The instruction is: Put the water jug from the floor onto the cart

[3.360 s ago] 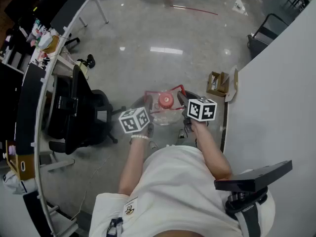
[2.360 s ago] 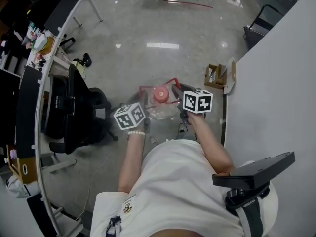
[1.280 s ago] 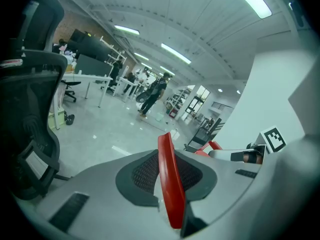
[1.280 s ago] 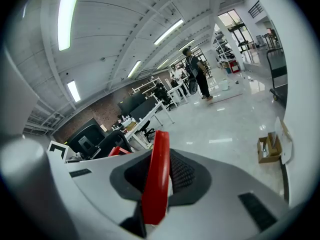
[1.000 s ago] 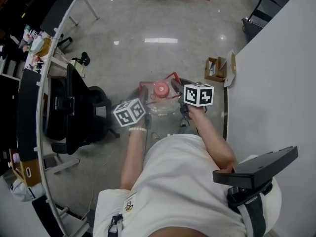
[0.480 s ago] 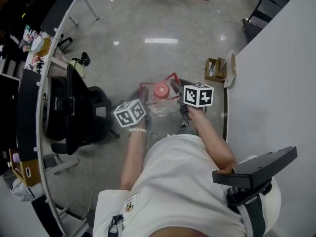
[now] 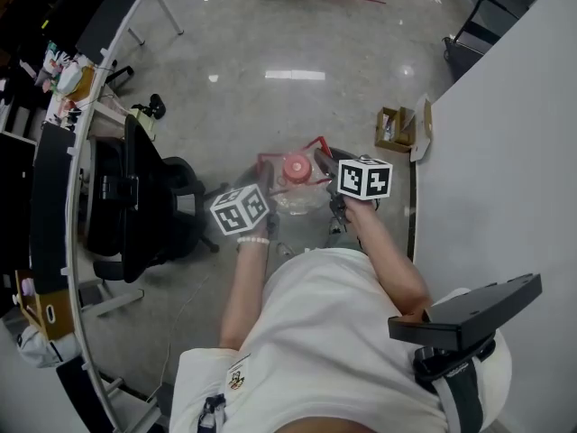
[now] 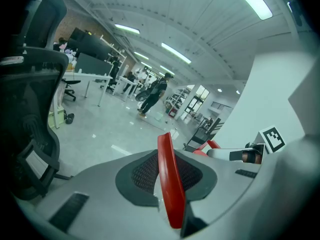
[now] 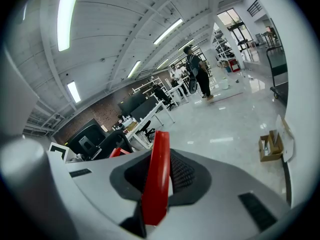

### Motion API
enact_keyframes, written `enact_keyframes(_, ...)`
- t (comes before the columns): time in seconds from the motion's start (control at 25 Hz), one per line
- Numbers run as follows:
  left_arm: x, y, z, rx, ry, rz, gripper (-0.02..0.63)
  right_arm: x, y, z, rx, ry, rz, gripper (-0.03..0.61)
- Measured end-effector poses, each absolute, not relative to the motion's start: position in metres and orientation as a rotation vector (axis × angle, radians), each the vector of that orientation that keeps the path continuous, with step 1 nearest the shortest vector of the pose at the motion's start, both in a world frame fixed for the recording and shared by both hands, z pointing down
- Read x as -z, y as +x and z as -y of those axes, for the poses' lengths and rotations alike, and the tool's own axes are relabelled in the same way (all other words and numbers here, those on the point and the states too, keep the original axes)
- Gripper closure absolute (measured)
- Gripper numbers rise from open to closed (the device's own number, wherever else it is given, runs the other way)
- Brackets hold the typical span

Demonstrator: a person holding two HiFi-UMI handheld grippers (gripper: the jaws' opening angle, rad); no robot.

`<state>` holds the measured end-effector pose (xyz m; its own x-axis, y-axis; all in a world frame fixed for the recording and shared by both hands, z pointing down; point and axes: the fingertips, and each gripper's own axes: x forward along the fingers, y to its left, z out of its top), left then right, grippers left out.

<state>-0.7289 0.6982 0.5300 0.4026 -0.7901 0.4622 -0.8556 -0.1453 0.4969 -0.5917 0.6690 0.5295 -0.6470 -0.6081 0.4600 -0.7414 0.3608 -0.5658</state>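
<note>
Left forearm [image 7: 242,287] is reached forward from the body, elbow slightly bent. Left tongs [image 8: 170,176] are tipped a little downward and clamped on the left red bar [image 8: 166,154], pads pressed to either side. The water jug [image 7: 296,195], pink cap [image 7: 296,166] uppermost, is carried between both tongs over the floor [image 7: 297,79], before the person. Right forearm [image 7: 383,260] is reached forward likewise. Right tongs [image 9: 157,176] are clamped on the right red bar [image 9: 160,149].

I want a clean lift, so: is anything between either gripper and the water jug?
Nothing visible does. The left gripper and the right gripper are each shut on a red strap at the water jug, one on each side of its red cap; no other thing lies between.
</note>
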Motion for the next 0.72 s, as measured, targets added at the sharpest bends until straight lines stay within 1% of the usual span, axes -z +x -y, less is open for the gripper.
enact_keyframes(0.4, -0.511, -0.754, -0.685, -0.114, 2.032, 1.357, 0.551, -0.508, -0.618, -0.657, -1.080, 1.278, 2.503, 0.506)
enact_keyframes(0.72, -0.508, -0.757, -0.650, -0.151, 2.080, 1.323, 0.551, -0.512, -0.618, -0.633, -1.083, 1.334, 2.495, 0.506)
